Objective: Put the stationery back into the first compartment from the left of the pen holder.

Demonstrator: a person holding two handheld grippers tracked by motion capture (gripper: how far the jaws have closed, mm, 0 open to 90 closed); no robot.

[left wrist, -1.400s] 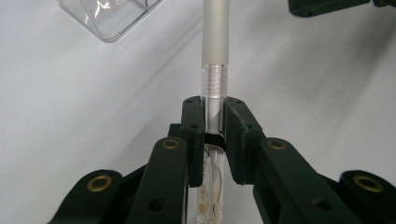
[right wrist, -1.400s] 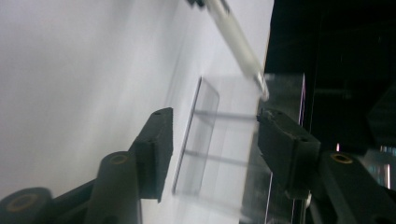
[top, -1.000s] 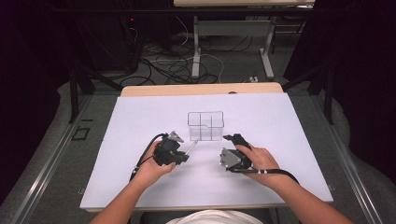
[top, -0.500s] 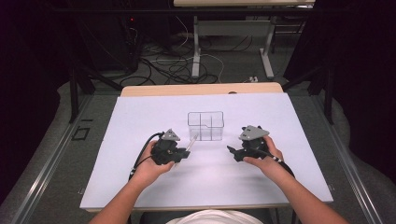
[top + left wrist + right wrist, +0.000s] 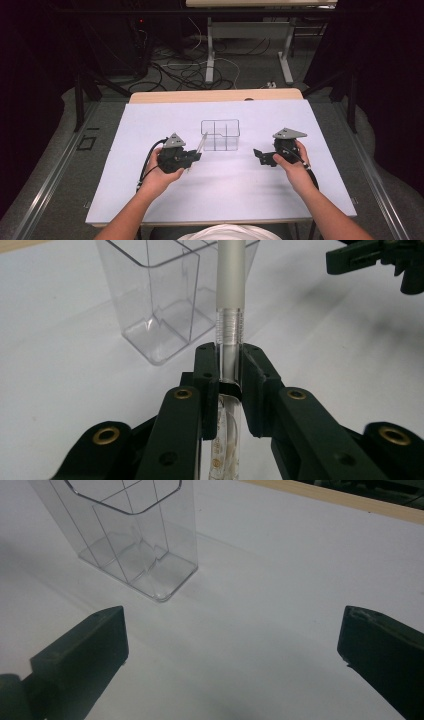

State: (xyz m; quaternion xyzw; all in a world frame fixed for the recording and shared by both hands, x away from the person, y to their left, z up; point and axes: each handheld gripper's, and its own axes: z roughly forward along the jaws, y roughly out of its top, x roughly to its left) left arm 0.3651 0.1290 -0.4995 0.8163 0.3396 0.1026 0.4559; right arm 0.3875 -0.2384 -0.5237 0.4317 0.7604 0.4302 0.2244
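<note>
My left gripper (image 5: 227,385) fingers clamp pen (image 5: 230,290) beside clear box (image 5: 220,134); right gripper (image 5: 232,650) fingers just opened wide, nothing between.

Both forearms come in from the bottom of the high view. The left gripper (image 5: 192,156), at centre left, has its jaws clamped close together, pointing toward upper right. The right gripper (image 5: 260,155), at centre right, points left; its jaws have just been opening and stand wide, nothing between them.

No legible text or labels, pen (image 5: 230,300) barrel markings perhaps too blurred
</note>
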